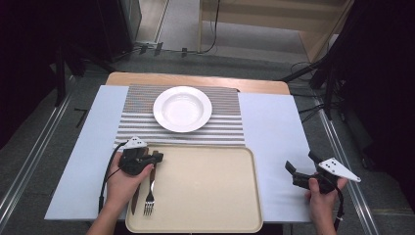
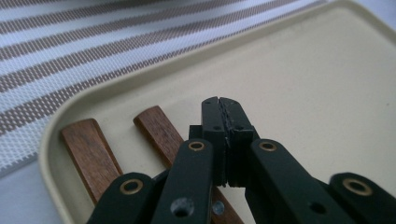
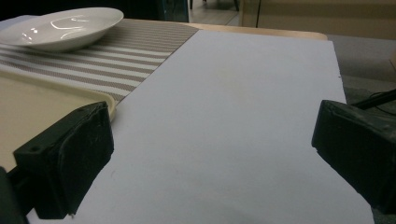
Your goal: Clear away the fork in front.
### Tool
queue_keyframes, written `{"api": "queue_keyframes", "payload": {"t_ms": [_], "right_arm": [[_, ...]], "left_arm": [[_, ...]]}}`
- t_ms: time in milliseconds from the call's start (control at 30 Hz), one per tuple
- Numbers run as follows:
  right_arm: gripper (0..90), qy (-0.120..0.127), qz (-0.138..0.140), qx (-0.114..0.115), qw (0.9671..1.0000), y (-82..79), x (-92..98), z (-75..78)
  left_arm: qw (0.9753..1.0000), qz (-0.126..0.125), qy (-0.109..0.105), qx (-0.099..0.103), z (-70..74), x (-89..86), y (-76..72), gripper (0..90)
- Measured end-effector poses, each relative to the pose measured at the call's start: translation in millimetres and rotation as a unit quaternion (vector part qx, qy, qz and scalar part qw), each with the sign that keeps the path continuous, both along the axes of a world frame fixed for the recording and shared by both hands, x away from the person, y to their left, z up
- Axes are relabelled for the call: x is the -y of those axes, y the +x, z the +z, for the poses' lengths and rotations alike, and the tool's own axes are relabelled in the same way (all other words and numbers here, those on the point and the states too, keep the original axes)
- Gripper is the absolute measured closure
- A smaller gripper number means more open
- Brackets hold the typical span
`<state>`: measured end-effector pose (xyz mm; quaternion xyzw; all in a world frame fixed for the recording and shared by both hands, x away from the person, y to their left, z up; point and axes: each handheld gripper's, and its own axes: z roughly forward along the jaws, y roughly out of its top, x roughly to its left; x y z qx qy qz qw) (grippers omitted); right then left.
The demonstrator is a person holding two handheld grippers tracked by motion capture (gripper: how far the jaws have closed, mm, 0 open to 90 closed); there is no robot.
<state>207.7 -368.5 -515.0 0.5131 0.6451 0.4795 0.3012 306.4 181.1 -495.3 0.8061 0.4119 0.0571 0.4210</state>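
Lying at the left end of the beige tray (image 1: 205, 191), the fork (image 1: 149, 198) points its tines toward the person, and its wooden handle (image 2: 156, 130) runs away from them under the left gripper (image 1: 155, 157). Just to its left lies a second piece of cutlery with a wooden handle (image 2: 91, 156), close alongside and roughly parallel; what kind of blade or head it has cannot be told, since the person's left hand (image 1: 125, 183) covers most of it. In the left gripper view the two black jaws are pressed together with nothing between them, their tips just above the tray floor and beside the fork's handle, not around it. Whether they touch the wood cannot be told. Beyond the tray's far rim a brown-and-white striped placemat (image 1: 222, 129) carries a white deep plate (image 1: 182, 108), which stands well apart from the cutlery. Both mat and tray rest on a pale blue sheet (image 1: 271, 127) that covers most of the wooden table (image 1: 195, 79). Over at the sheet's right edge, well apart from the tray, the right hand (image 1: 320, 200) holds the right gripper (image 1: 293, 171) with its jaws spread wide and empty, aimed across the bare sheet toward the plate.
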Motion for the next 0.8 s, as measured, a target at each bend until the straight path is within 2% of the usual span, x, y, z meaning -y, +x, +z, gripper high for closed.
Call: {"api": "queue_keyframes", "payload": {"t_ms": [67, 233, 333, 400, 433, 500, 533, 567, 600, 633, 667, 700, 800], "right_arm": [[0.0, 0.001, 0.0, -0.001, 1.0, 0.5, 0.0, -0.1], [0.0, -0.003, 0.001, -0.001, 1.0, 0.8, -0.8, -0.2], [0.0, -0.003, 0.0, -0.002, 1.0, 0.6, -0.9, -0.2], [0.0, -0.003, 0.001, -0.001, 1.0, 0.5, -0.8, -0.2], [0.0, -0.003, 0.0, -0.002, 1.0, 0.2, -0.9, -0.1], [0.0, -0.003, 0.0, -0.002, 1.0, 0.1, -1.1, -0.1], [0.0, -0.003, 0.0, -0.002, 1.0, 0.1, -1.1, -0.1], [0.0, -0.004, 0.001, 0.0, 1.0, -0.2, -1.1, 0.0], [0.0, -0.004, 0.001, 0.0, 1.0, -0.2, -1.1, 0.0], [0.0, -0.005, 0.003, 0.002, 1.0, -0.6, -0.9, 0.2], [0.0, -0.005, 0.003, 0.002, 1.0, -0.6, -0.9, 0.2], [0.0, -0.003, 0.002, 0.003, 1.0, -0.9, -0.9, 0.3], [0.0, -0.001, 0.002, 0.005, 1.0, -1.5, -0.3, 0.2]], "left_arm": [[1.0, 0.0, -0.009, 0.001, 1.9, -2.1, 0.1, 85.9], [1.0, -0.007, -0.003, 0.002, 1.3, -2.0, -0.5, 86.7], [0.9997, -0.011, -0.021, 0.0, 5.3, -2.1, -1.4, 86.3], [0.9996, -0.015, -0.025, -0.001, 6.9, -3.1, -1.6, 86.0], [0.9992, -0.014, -0.038, 0.002, 10.3, -5.0, -3.0, 84.2], [0.999, -0.014, -0.043, 0.002, 11.9, -6.0, -3.2, 78.4], [0.9989, -0.014, -0.046, 0.005, 13.6, -6.9, -3.6, 78.4], [0.9988, -0.005, -0.046, 0.019, 16.7, -7.7, -5.1, 70.4], [0.9988, -0.005, -0.046, 0.019, 16.7, -7.7, -5.1, 69.9], [0.9983, 0.004, -0.05, 0.03, 19.3, -9.0, -6.0, 67.2], [0.9983, 0.004, -0.05, 0.03, 19.3, -9.0, -6.0, 65.1], [0.9975, 0.013, -0.058, 0.039, 22.2, -11.1, -6.2, 62.7], [0.9968, 0.017, -0.059, 0.052, 27.5, -13.0, -5.0, 46.1]]}}
